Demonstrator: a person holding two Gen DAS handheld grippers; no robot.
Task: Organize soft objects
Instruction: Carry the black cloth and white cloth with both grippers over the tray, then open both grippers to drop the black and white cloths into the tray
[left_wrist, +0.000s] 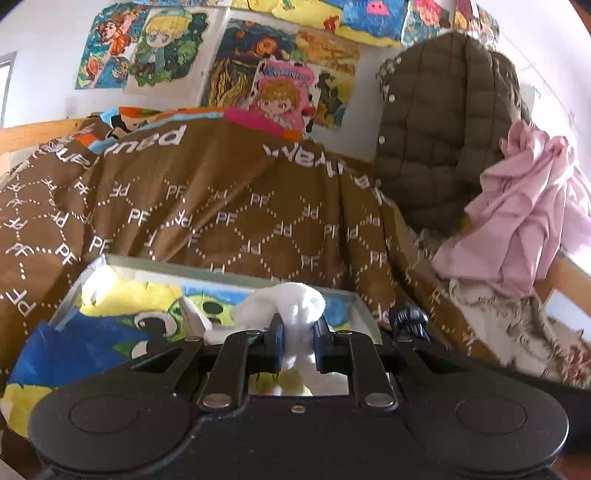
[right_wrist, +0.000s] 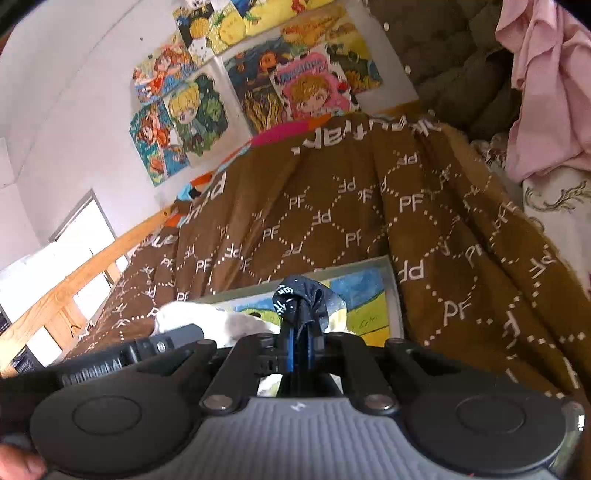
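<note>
mid-task: left gripper (left_wrist: 298, 341) clenched on fluffy white soft toy (left_wrist: 291, 306), right gripper (right_wrist: 300, 349) clenched on dark navy printed cloth (right_wrist: 301, 295), both over colourful painted tray (left_wrist: 110, 291) on brown patterned blanket (left_wrist: 221, 206); neither set down yet.

Bright daylight throughout; blown-out white window (right_wrist: 79, 236) at nine o'clock in right view. Strong fisheye bending and dark corners at edges. Slight softness on patterned brown blanket (left_wrist: 221, 206); no harsh shadows.
</note>
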